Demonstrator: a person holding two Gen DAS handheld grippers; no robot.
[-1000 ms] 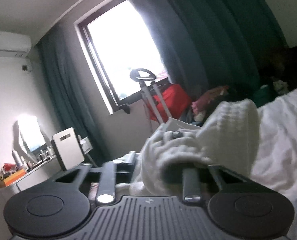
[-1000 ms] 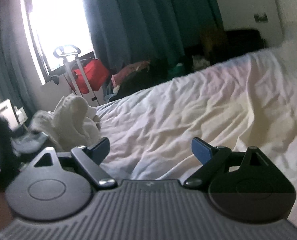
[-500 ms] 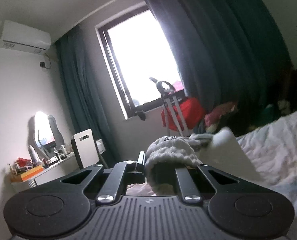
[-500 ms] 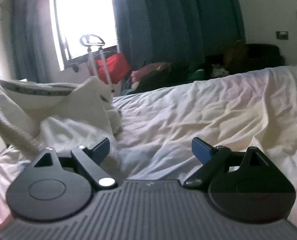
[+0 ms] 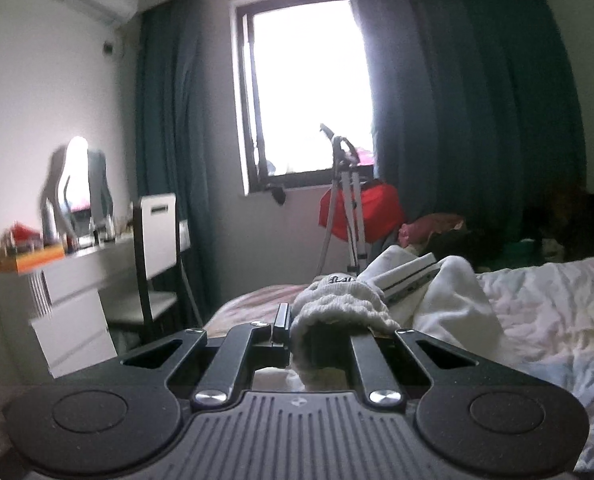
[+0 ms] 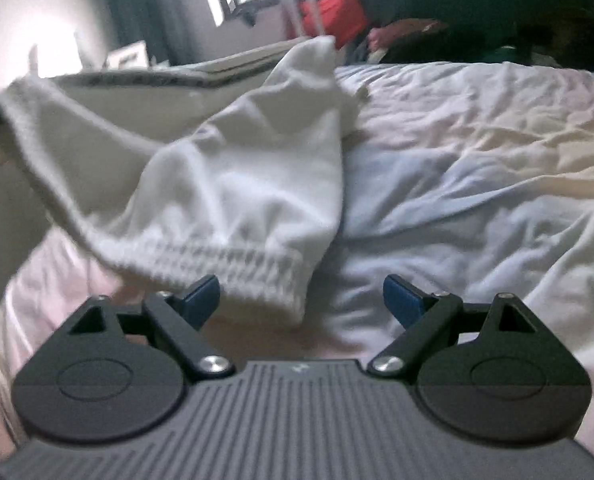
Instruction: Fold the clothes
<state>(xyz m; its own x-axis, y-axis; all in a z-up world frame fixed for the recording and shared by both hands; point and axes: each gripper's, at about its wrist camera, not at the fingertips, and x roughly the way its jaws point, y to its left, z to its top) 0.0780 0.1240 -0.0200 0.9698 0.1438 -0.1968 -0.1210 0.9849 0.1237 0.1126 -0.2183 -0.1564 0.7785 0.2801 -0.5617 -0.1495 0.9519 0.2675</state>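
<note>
A white garment (image 6: 241,168) with a ribbed waistband hangs lifted over the bed; its hem droops just ahead of my right gripper (image 6: 301,296), which is open and empty, blue pads apart. In the left wrist view my left gripper (image 5: 321,328) is shut on the garment's ribbed edge (image 5: 341,304), which bunches over the jaws and hides the right fingertip. The rest of the garment (image 5: 453,300) trails down to the right onto the bed.
The bed has a crumpled white sheet (image 6: 477,152). Beyond its far edge stand a tripod (image 5: 345,200) with a red bag (image 5: 373,212), a dark pile of clothes (image 5: 457,236), a white dresser (image 5: 69,280), a chair (image 5: 157,248), dark curtains and a window.
My left gripper has lifted and swung left with the garment's edge, stretching it out. My right gripper has moved down and closer to the hanging hem, staying open.
</note>
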